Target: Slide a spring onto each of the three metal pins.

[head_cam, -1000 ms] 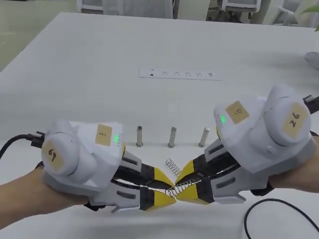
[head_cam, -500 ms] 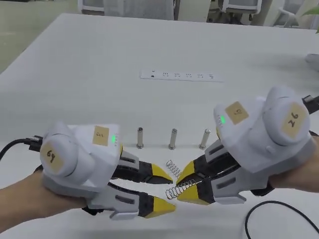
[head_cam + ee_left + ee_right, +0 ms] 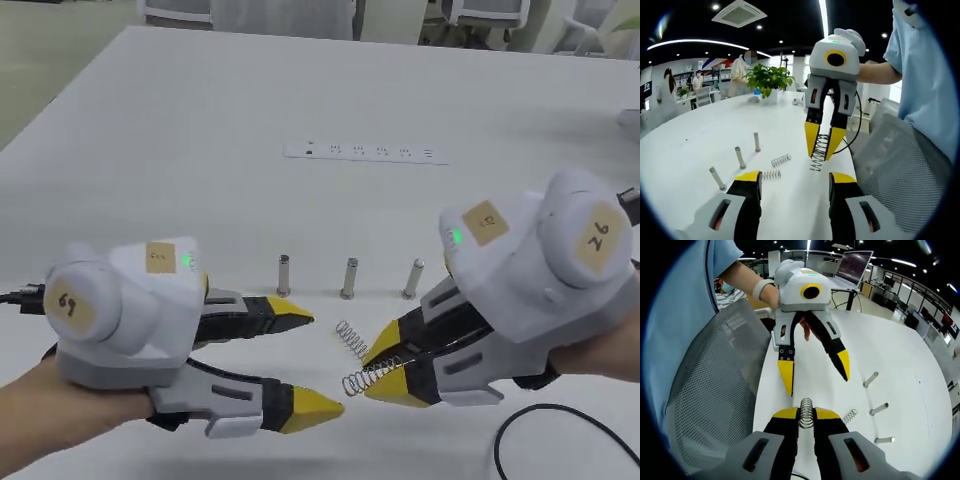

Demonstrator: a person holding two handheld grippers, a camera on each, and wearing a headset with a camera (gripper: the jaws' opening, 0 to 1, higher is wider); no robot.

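Three metal pins (image 3: 284,275) (image 3: 350,277) (image 3: 413,278) stand upright in a row on the white table, all bare. My right gripper (image 3: 376,371) is shut on a spring (image 3: 361,379) a little in front of them; the spring (image 3: 806,419) sticks out between its yellow tips. My left gripper (image 3: 312,362) hangs open to the left of it, jaws wide apart and holding nothing. One loose spring (image 3: 349,337) lies just in front of the middle pin. Two loose springs (image 3: 781,160) (image 3: 771,174) lie on the table near the pins (image 3: 740,157).
A white power strip (image 3: 365,152) lies flat beyond the pins. A black cable (image 3: 520,430) loops at the table's near right edge. A mesh chair back (image 3: 715,390) stands behind the near edge. A potted plant (image 3: 767,77) sits at the far end.
My left gripper has opened, let go of the spring and drawn back to the left. The right gripper keeps hold of the spring in about the same place.
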